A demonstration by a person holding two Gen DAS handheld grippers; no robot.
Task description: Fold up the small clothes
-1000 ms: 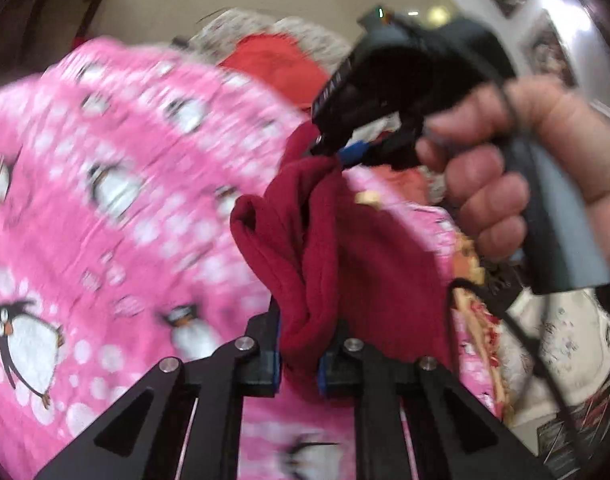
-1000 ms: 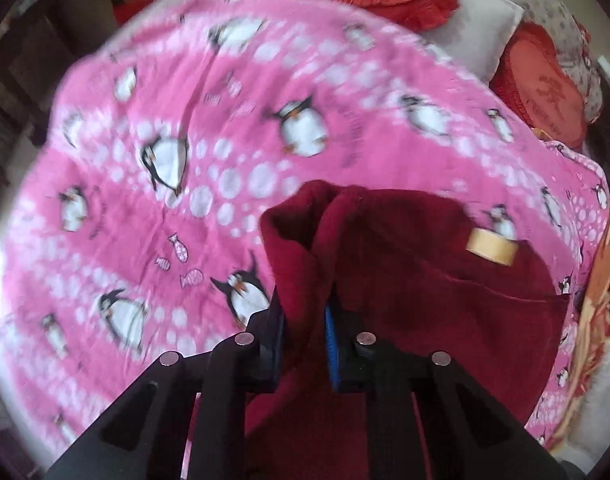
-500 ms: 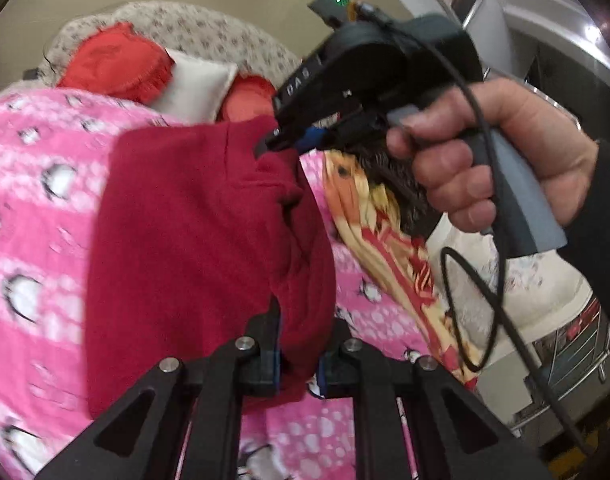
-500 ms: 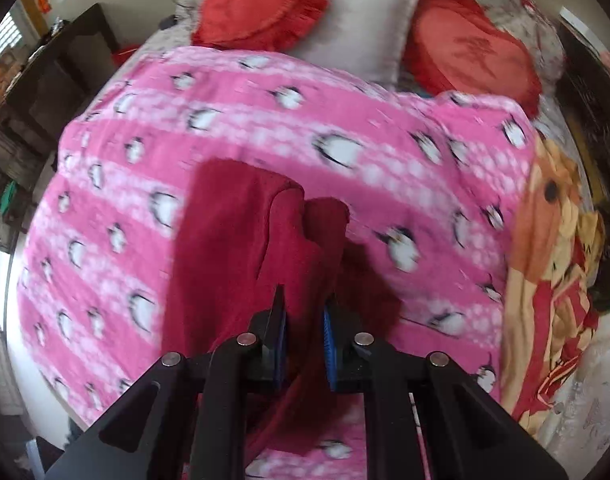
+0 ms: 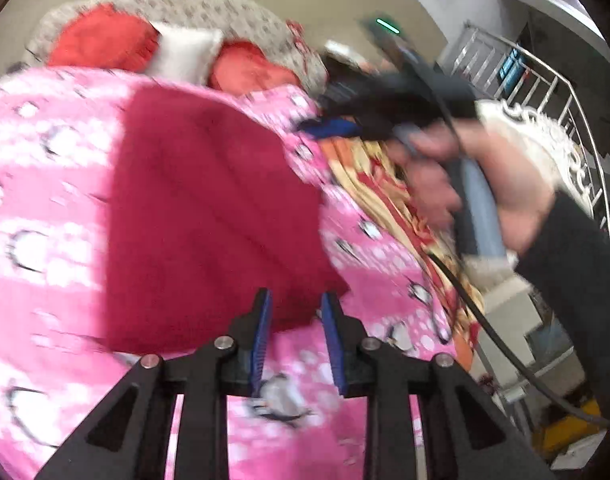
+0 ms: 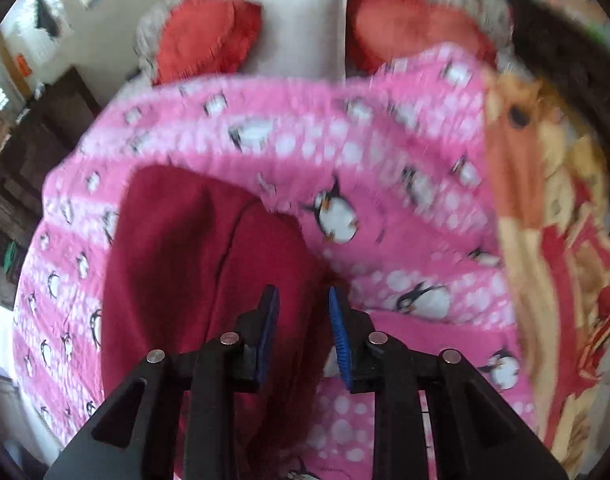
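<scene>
The red garment (image 5: pixel 209 216) lies spread flat on the pink blanket (image 5: pixel 45 184), roughly in the middle of the bed. In the left wrist view it reads as one broad, smooth panel with a faint diagonal crease. In the right wrist view the garment (image 6: pixel 193 264) shows a long vertical fold line and a rumpled right edge, which the left view does not bring out.

The left gripper (image 5: pixel 295 332) hovers at the garment's near edge, its blue-padded tongs spread apart with nothing between them but cloth lying below. The right gripper (image 6: pixel 303 328) is likewise spread, poised over the garment's near right portion and gripping nothing.

Only the left wrist view shows the right gripper (image 5: pixel 325 126) from outside: it sits beyond the garment's far right corner, blue pads pointing left, held by the right hand (image 5: pixel 477 188) wrapped around its grey handle, a dark sleeve at the wrist and a black cable (image 5: pixel 505 344) trailing down. It is motion-blurred.

Past the blanket lie two red cushions (image 6: pixel 209 38) flanking a white pillow (image 6: pixel 305 20). A yellow and red quilt (image 6: pixel 545 220) runs along the blanket's right side. The left view alone catches a metal railing (image 5: pixel 545 80) at right; the right view alone shows dark furniture (image 6: pixel 29 152) at left.
</scene>
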